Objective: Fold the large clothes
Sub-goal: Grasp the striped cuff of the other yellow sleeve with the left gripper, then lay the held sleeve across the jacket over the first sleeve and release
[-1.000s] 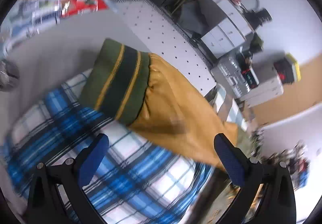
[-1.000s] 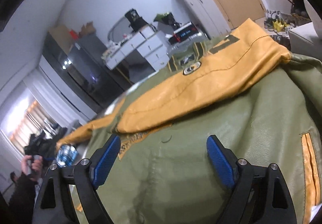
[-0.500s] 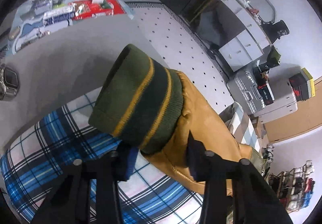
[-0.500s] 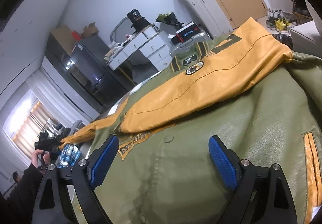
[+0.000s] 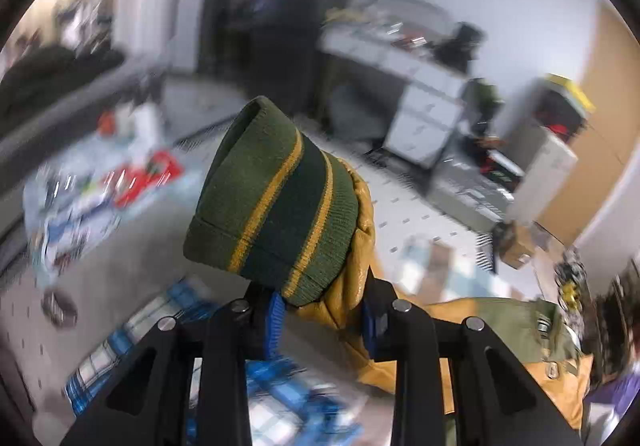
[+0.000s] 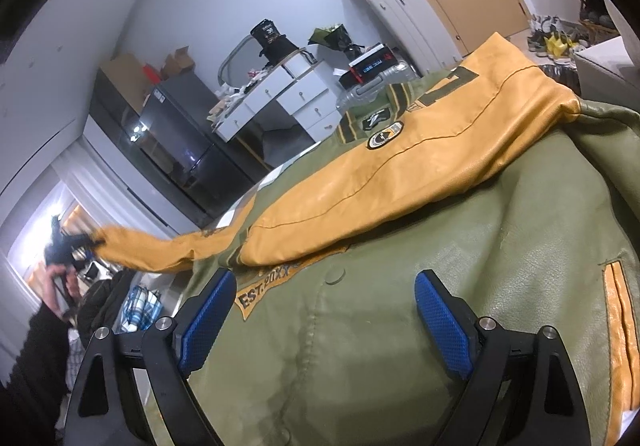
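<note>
Varsity jacket (image 6: 400,326): olive body flat under the right gripper (image 6: 324,318), jaws apart. Left gripper (image 5: 324,318), jaws just closing, clamps the mustard sleeve (image 5: 356,246); ribbed cuff (image 5: 272,201) points up-left.

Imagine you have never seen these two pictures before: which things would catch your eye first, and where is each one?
First, the ribbed dark-green knit cuff with mustard stripes, centre of the left view, where the left claw has just been closing and now pinches the mustard leather sleeve behind it. Next, the olive-green leather jacket body fills the right view's lower half, with another mustard leather sleeve lying diagonally across it. The right claw hovers open above the jacket front.
</note>
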Demonstrator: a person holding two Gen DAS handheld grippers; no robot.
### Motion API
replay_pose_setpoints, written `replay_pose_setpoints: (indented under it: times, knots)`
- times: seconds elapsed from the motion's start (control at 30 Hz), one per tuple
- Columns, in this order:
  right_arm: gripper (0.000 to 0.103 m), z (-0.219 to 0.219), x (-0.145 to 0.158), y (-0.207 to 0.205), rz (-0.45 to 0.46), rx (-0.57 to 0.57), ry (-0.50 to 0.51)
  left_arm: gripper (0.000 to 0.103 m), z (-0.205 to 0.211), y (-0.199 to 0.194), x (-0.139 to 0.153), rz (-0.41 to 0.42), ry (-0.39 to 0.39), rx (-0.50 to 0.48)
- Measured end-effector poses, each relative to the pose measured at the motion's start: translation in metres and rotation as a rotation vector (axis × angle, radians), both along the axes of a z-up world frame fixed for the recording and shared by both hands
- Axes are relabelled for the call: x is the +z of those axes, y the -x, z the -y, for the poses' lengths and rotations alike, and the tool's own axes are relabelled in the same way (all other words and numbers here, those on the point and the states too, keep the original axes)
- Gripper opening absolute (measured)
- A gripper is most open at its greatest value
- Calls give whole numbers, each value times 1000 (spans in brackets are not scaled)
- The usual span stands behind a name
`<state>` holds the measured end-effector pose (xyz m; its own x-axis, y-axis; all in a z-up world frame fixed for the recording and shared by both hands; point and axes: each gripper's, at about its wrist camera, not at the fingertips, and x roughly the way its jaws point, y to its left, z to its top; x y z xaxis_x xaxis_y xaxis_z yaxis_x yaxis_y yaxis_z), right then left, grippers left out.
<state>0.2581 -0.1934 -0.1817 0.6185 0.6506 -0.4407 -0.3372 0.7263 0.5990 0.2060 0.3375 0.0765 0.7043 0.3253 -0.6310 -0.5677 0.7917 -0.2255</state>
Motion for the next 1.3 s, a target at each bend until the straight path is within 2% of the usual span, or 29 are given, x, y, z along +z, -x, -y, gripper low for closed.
replay_pose_setpoints:
  times: [0.13,0.23,0.37,0.47,0.57,0.73,0.9,1.0,1.03,1.1,1.2,1.3]
  knots:
    - [92,1,0,0,-1,-3,-2,25,60,-21,47,65,-101,-154]
    - [92,2,0,0,-1,-6,-4,25,111,-36,69,102,-155,-278]
    - [92,7,0,1,0,-18,-21,25,175,-57,66,114,-107,-445]
    - [92,12,-1,1,-4,-35,-46,25,223,-77,47,104,-58,-570]
    - [92,15,-1,1,-6,-47,-62,25,275,-96,12,68,-38,-690]
    - [92,20,-2,1,-11,-67,-88,25,342,-131,-70,-84,90,-881]
    - [92,27,-1,1,-4,-122,-94,25,388,-149,-141,-273,44,-980]
    - [92,32,-5,-4,-38,-144,-114,26,389,-156,-154,-301,73,-988]
    - [92,34,-6,-5,-46,-145,-123,28,386,-157,-153,-297,90,-998]
    - [92,35,-6,-6,-52,-146,-133,51,376,-154,-145,-281,145,-1033]
    - [93,33,-6,-4,-51,-140,-121,77,376,-132,-113,-203,213,-1100]
    - [93,33,-5,-3,-53,-139,-121,83,377,-106,-82,-111,162,-1147]
